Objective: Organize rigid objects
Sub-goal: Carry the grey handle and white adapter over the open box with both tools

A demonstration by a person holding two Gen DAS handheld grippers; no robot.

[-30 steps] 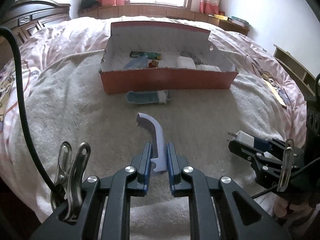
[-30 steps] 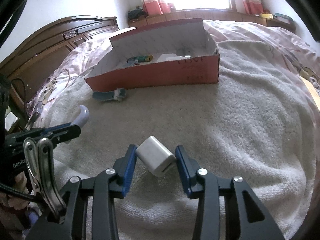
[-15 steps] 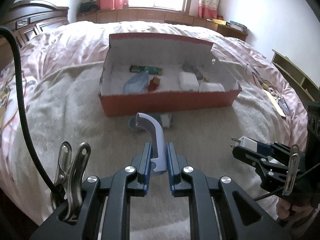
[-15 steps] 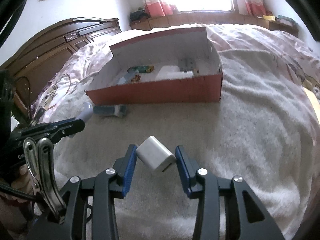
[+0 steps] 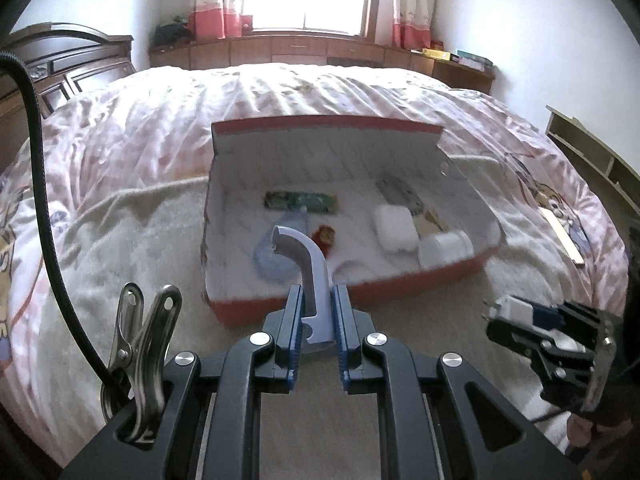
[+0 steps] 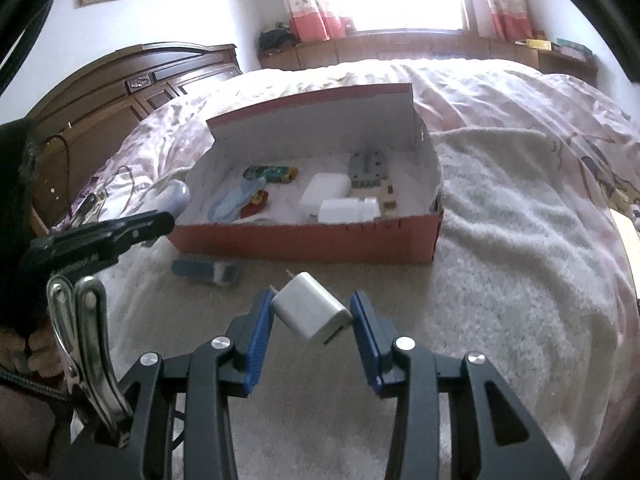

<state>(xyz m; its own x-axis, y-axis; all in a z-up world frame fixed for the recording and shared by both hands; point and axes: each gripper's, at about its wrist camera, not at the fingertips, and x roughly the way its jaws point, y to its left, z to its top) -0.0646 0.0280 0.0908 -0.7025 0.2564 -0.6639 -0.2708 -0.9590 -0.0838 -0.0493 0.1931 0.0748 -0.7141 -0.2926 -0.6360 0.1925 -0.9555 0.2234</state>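
My left gripper [image 5: 315,300] is shut on a curved pale-blue plastic handle [image 5: 308,264], whose hooked tip hangs over the near wall of the red cardboard box [image 5: 452,272]. The right gripper [image 6: 312,308] is shut on a white plug adapter [image 6: 312,312], tilted with its prongs pointing up-left, a short way in front of the box [image 6: 312,244]. In the left wrist view the right gripper [image 5: 516,316] with the adapter [image 5: 514,308] appears at the lower right. The box holds several items: a green pack [image 6: 272,173], a grey block [image 6: 368,168], white blocks [image 6: 326,191].
A blue-and-white object [image 6: 206,271] lies on the beige blanket [image 6: 520,240] just before the box's front wall. The box's lid stands up behind it. A dark wooden headboard [image 6: 132,92] is at the left, and a wooden shelf [image 5: 592,156] stands beside the bed at the right.
Both grippers have risen and come closer to the box, each keeping its object. The handle's tip, earlier over the blanket, now hangs over the box's front wall.
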